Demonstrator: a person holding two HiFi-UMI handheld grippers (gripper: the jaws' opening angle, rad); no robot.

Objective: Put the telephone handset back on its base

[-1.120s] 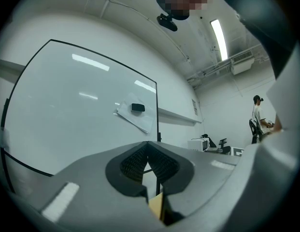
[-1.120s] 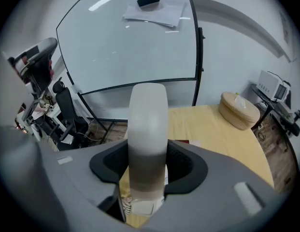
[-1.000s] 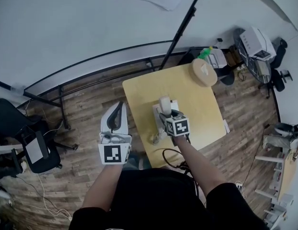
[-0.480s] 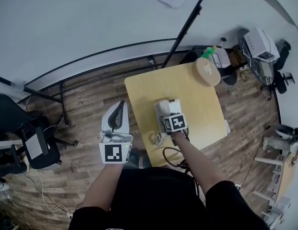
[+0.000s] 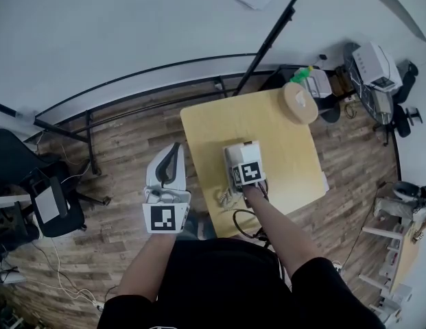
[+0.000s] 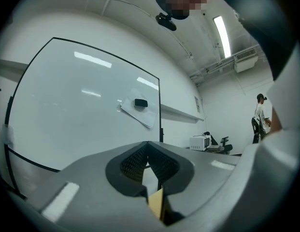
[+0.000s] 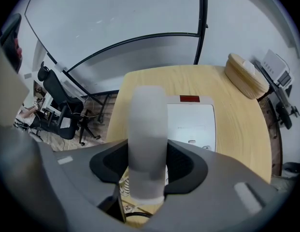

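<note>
The white telephone handset [image 7: 148, 144] stands between the black pads of my right gripper [image 7: 148, 166], which is shut on it. It hangs over the left side of the white telephone base [image 7: 192, 122], which has a red label at its far end. In the head view the right gripper [image 5: 244, 166] and its marker cube cover most of the base [image 5: 250, 147] on the yellow table [image 5: 281, 132]. The coiled cord [image 5: 224, 198] trails off the base's near left corner. My left gripper [image 5: 167, 168] is held left of the table over the floor, shut and empty, and faces a whiteboard [image 6: 82, 105].
A round wooden container [image 5: 299, 103] sits at the table's far right corner, with a green bottle [image 5: 306, 72] behind it. A black pole [image 5: 267, 43] rises behind the table. Office chairs [image 5: 41, 197] stand at the left. A black cable [image 5: 243, 221] hangs at the near edge.
My right gripper has carried the handset away from me and lower, over the base. The left gripper has stayed where it was.
</note>
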